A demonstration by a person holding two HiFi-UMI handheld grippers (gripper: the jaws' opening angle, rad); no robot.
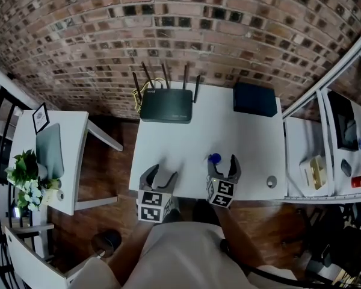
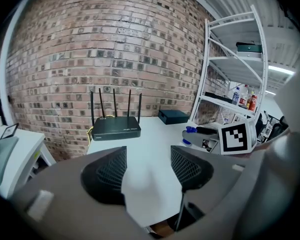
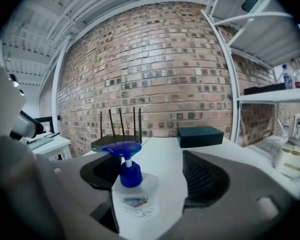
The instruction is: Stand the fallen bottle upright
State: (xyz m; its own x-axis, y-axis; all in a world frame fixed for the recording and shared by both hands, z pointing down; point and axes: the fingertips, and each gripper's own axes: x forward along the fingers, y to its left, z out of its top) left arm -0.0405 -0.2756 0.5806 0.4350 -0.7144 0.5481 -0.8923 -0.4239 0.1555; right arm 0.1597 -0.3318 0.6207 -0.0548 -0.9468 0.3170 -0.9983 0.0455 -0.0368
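- white table [image 1: 240, 137]: bare top through the middle, from the near edge at 6 o'clock up to the back.
- bottle [image 3: 131, 194] stood upright by the near edge, blue pump on top, between the jaws of the right gripper [image 1: 223, 163]. jaws apart; bottle closer to the left pad, right pad clear of it.
- left gripper [image 1: 162, 173] at 9 o'clock of the bottle, over the near edge, jaws apart, nothing between them.
- router [image 1: 166, 105] at 11 o'clock, dark box [image 1: 255, 99] at 1 o'clock, both against the brick wall [image 1: 168, 29].
- small round grey object [image 1: 271, 181] at 4 o'clock.
- white shelf unit [image 1: 325, 161] closed off the 3 o'clock side; side table [image 1: 72, 155] stood apart at 9 o'clock.
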